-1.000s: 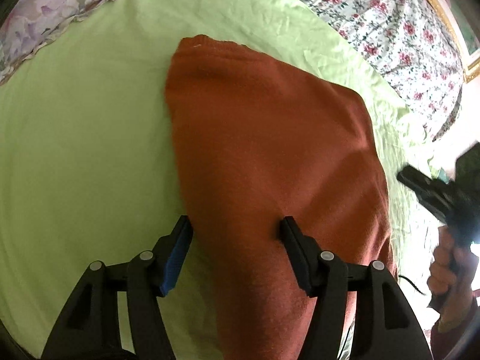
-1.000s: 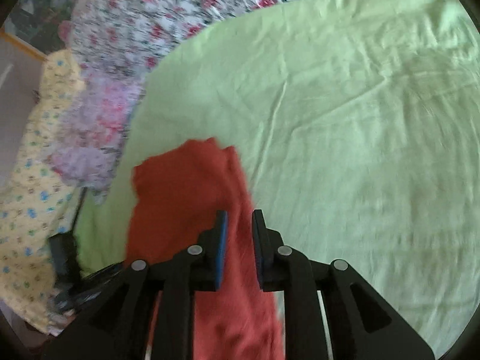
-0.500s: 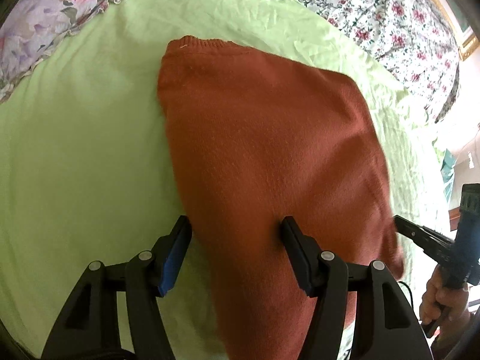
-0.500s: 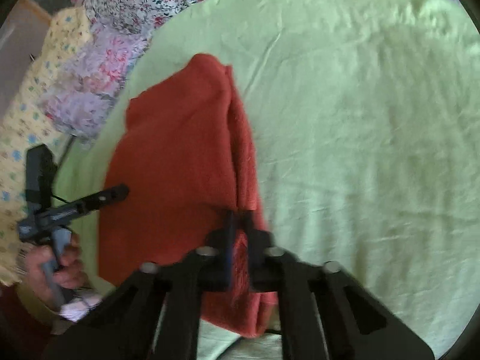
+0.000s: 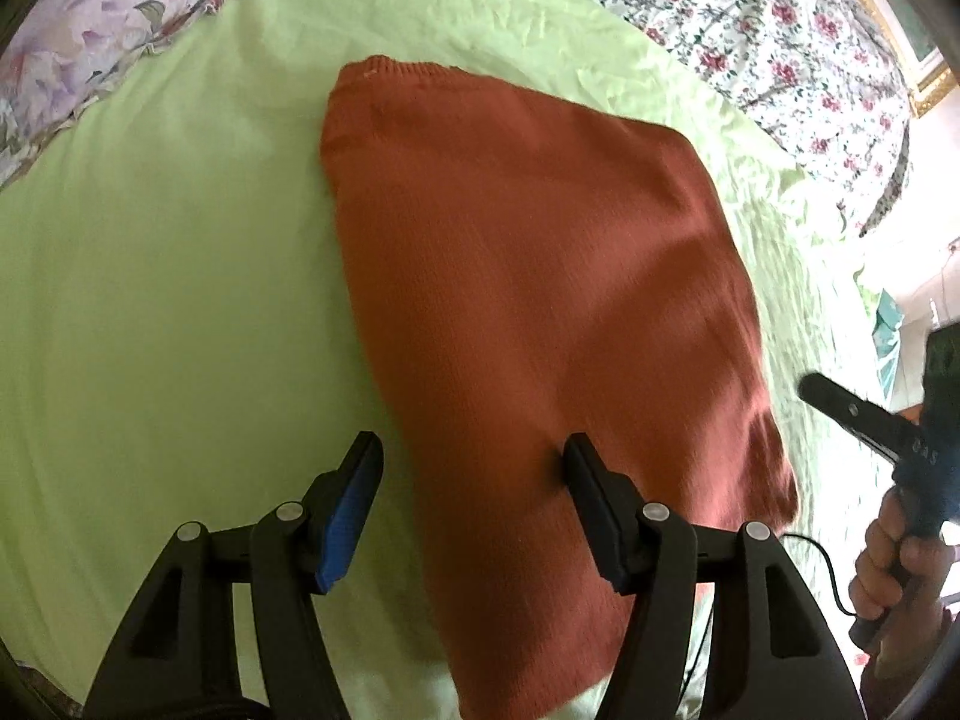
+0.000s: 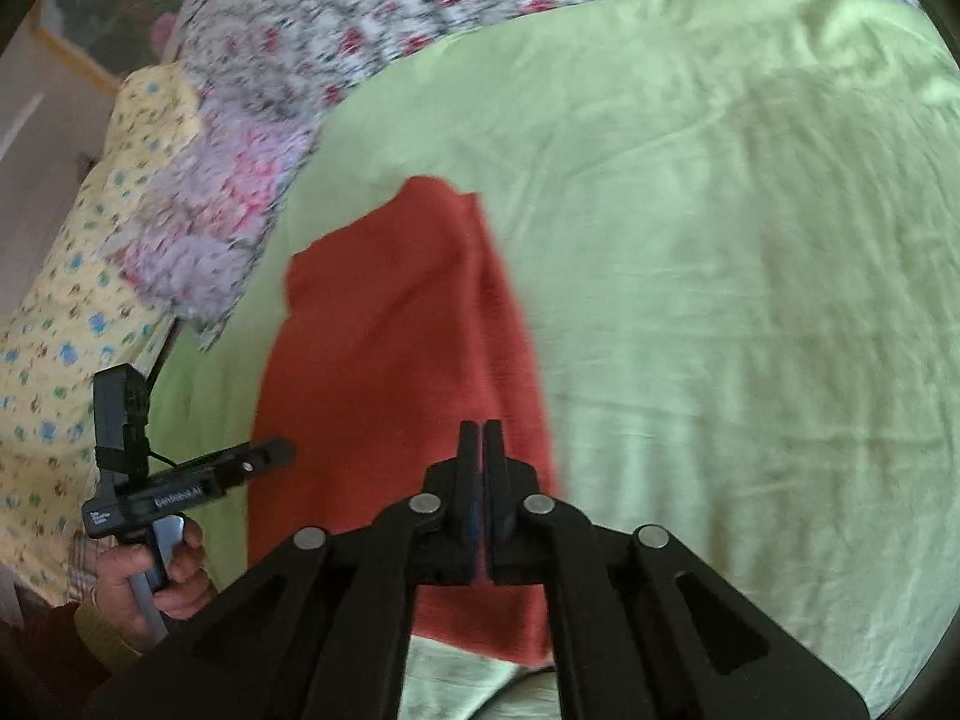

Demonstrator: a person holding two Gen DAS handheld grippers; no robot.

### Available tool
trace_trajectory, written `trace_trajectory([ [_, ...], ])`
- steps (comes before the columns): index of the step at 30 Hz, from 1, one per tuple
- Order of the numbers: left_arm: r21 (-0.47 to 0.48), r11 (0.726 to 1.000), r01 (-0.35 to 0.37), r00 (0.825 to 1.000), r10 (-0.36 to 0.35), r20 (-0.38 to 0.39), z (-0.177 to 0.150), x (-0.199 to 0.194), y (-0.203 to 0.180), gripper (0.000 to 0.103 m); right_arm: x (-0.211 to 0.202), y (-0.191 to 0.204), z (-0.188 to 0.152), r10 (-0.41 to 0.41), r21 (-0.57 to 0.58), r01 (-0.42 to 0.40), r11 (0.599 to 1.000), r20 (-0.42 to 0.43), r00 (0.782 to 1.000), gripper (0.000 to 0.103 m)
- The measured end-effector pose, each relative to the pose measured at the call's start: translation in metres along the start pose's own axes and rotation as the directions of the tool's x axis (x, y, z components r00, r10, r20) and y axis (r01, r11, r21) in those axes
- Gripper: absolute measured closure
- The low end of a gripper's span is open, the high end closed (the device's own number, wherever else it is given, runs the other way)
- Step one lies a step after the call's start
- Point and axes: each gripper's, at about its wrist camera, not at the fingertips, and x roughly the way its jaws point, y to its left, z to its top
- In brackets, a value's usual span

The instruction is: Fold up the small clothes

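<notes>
Floral quilt [image 5: 750, 18] past bed [image 5: 150, 300] edge. Left gripper [image 5: 468, 468] jaws wide, straddling sweater [image 5: 528, 300] edge; right gripper [image 6: 483, 438] jaws closed, empty.

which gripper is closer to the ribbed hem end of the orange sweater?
Left. The left gripper hangs open over the orange sweater, pointing at its ribbed hem. The right gripper sits shut near the sweater's opposite edge, fingers empty.

1. Soft daylight fills both views; the green sheet [image 5: 150, 300] reads bright and even.
2. Glare washes out the left wrist view's right edge.
3. The right wrist view is motion-blurred, worst on the floral bedding [image 6: 360, 42].
4. Fisheye bending and dark corners frame both views.
</notes>
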Motion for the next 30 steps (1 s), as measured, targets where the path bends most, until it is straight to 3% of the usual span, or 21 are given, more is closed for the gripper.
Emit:
trace_trajectory([
  [3,0.005,1.000,0.013,1.000,-0.013,-0.009,-0.011,-0.004,-0.003,0.040,0.013,0.007,0.000,-0.006,-0.006,0.006,1.000,-0.022,1.000,0.060],
  [7,0.000,0.999,0.034,0.999,-0.034,-0.036,-0.028,-0.001,-0.001,0.038,0.023,0.010,-0.001,-0.036,-0.027,0.035,0.999,-0.030,0.999,0.059],
  [10,-0.057,0.996,0.075,0.994,-0.079,-0.069,-0.038,0.009,0.007,0.036,0.036,0.004,0.000,-0.040,-0.019,0.039,0.999,-0.066,0.997,0.061],
  [12,-0.109,0.988,0.110,0.991,-0.118,-0.070,-0.044,0.014,0.013,0.037,0.043,-0.002,-0.002,-0.055,-0.014,0.053,0.998,-0.096,0.994,0.073],
  [13,-0.120,0.985,0.122,0.989,-0.131,-0.068,-0.044,0.013,0.014,0.043,0.046,-0.004,-0.002,-0.049,-0.009,0.048,0.999,-0.110,0.993,0.088],
  [14,-0.120,0.982,0.145,0.986,-0.154,-0.067,-0.044,0.011,0.012,0.057,0.048,-0.004,-0.003,-0.033,-0.004,0.033,0.999,-0.119,0.992,0.092],
  [19,-0.111,0.977,0.182,0.980,-0.190,-0.065,-0.045,0.001,0.007,0.061,0.025,0.000,0.003,-0.008,0.013,0.009,1.000,-0.037,0.999,0.095],
  [22,-0.189,0.961,0.201,0.969,-0.224,-0.108,-0.055,0.016,0.020,0.057,0.041,-0.011,-0.004,-0.062,0.009,0.063,0.998,-0.083,0.995,0.095],
  [24,-0.211,0.952,0.223,0.964,-0.248,-0.098,-0.056,0.018,0.025,0.056,0.051,-0.016,-0.011,-0.079,0.002,0.080,0.997,-0.093,0.992,0.095],
  [30,-0.166,0.965,0.204,0.971,-0.221,-0.091,-0.061,0.015,0.018,0.055,0.052,-0.018,-0.013,-0.089,0.009,0.090,0.996,-0.072,0.993,0.095],
])
